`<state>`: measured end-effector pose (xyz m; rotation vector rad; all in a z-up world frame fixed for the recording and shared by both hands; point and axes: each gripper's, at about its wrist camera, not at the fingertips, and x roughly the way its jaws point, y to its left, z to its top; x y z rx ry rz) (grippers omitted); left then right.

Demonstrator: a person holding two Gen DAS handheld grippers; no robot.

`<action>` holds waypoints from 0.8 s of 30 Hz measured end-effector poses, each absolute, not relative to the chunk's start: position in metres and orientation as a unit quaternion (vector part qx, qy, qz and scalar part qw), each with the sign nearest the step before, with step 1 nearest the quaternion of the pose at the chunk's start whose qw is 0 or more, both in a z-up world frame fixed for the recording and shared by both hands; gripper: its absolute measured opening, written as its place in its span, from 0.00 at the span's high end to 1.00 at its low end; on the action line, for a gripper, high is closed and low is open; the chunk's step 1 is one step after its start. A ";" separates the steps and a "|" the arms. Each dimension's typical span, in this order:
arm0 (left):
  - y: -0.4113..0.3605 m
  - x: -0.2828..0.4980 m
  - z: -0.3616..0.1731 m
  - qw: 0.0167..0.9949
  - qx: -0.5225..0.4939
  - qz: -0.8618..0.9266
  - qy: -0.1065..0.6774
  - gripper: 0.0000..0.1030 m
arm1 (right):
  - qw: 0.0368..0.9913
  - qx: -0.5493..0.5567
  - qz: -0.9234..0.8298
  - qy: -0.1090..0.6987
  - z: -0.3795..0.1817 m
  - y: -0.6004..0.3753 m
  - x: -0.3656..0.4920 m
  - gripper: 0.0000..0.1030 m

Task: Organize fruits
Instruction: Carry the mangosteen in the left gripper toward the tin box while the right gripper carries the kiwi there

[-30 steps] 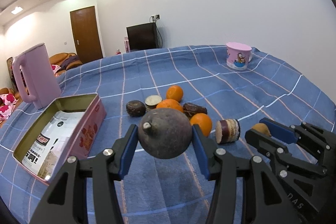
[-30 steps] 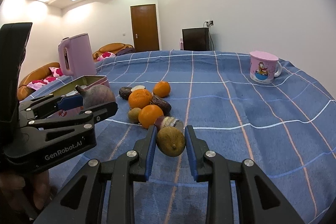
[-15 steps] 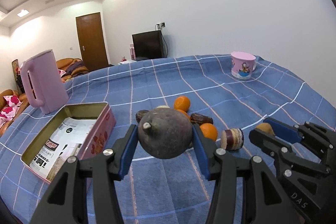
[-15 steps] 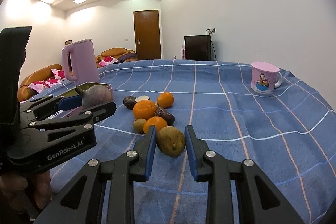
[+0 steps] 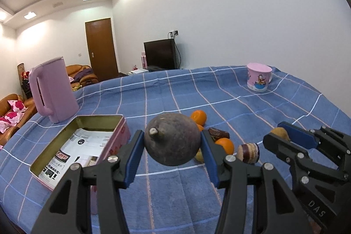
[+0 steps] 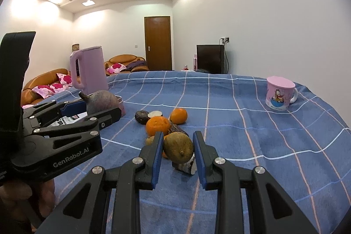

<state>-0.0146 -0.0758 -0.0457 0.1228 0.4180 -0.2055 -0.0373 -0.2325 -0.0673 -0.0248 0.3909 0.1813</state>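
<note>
Two fruits are held aloft: a dark round fruit is pinched by the left gripper, a brownish-green fruit by the right gripper. The open tin lies just left of the left gripper, the nearer one.

Both tongs are black plastic frames with angular cut-outs and round silver screws at the joints. The left tongs carry blue pads on the inner faces of the fingers; white lettering "GenRobot.AI" runs along their side. The right tongs have matching blue pads, with "DAS" printed in pale letters on their side.
</note>
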 end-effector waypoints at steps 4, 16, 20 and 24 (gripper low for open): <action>-0.074 -0.016 -0.043 0.973 0.061 -0.097 0.199 0.48 | 0.978 -0.013 0.091 0.188 -0.066 -0.231 -0.038 0.71; -0.065 -0.017 -0.038 0.977 0.056 -0.085 0.186 0.48 | 0.980 -0.027 0.102 0.169 -0.054 -0.223 -0.033 0.71; -0.060 -0.017 -0.035 0.979 0.051 -0.080 0.183 0.48 | 0.980 -0.033 0.109 0.166 -0.051 -0.218 -0.030 0.71; -0.054 -0.015 -0.033 0.980 0.047 -0.074 0.181 0.48 | 0.979 -0.039 0.114 0.164 -0.048 -0.214 -0.027 0.71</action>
